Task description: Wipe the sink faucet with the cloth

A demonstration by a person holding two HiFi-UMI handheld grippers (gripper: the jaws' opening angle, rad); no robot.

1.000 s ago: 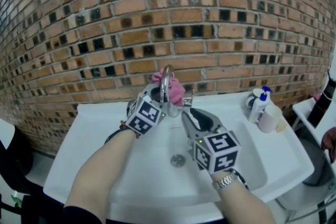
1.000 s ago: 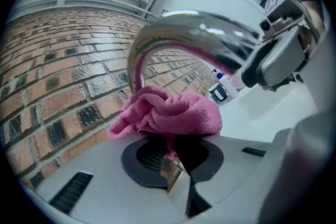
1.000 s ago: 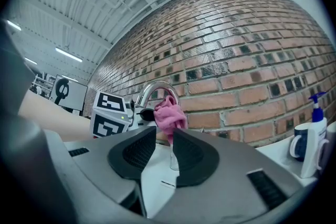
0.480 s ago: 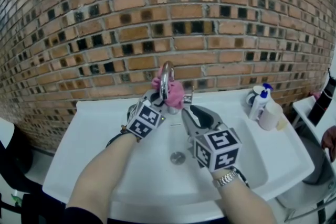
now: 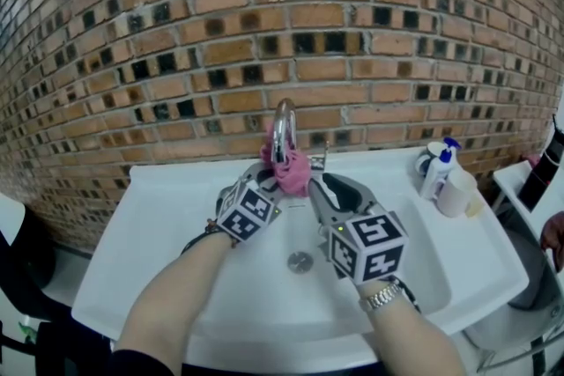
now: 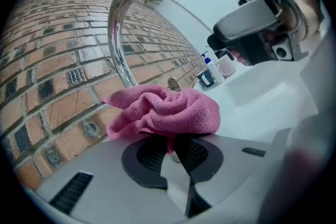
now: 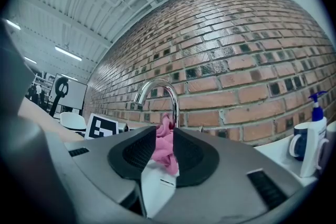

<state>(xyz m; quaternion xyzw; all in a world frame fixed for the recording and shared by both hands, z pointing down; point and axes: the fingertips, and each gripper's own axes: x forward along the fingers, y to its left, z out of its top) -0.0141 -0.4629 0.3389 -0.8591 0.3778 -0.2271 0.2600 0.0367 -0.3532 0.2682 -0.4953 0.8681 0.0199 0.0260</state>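
A chrome gooseneck faucet (image 5: 283, 123) rises at the back of the white sink (image 5: 167, 224). My left gripper (image 5: 271, 182) is shut on a bunched pink cloth (image 5: 292, 171), which presses against the lower part of the faucet's stem. In the left gripper view the cloth (image 6: 168, 110) bulges out past the closed pads (image 6: 157, 153), with the spout (image 6: 119, 29) arching above. My right gripper (image 5: 331, 189) hangs over the basin just right of the cloth, open and holding nothing. Through its gap I see the cloth (image 7: 164, 145) and the faucet (image 7: 170, 93) beyond.
A brick wall (image 5: 176, 57) stands right behind the sink. On the sink's right ledge are a pump bottle with a blue top (image 5: 438, 173), a dark mug (image 5: 424, 165) and a white cup (image 5: 454, 195). The drain (image 5: 300, 261) lies below my grippers.
My left gripper has slid down the faucet stem with the pink cloth, from near the arch toward the base. The right gripper has stayed where it was.
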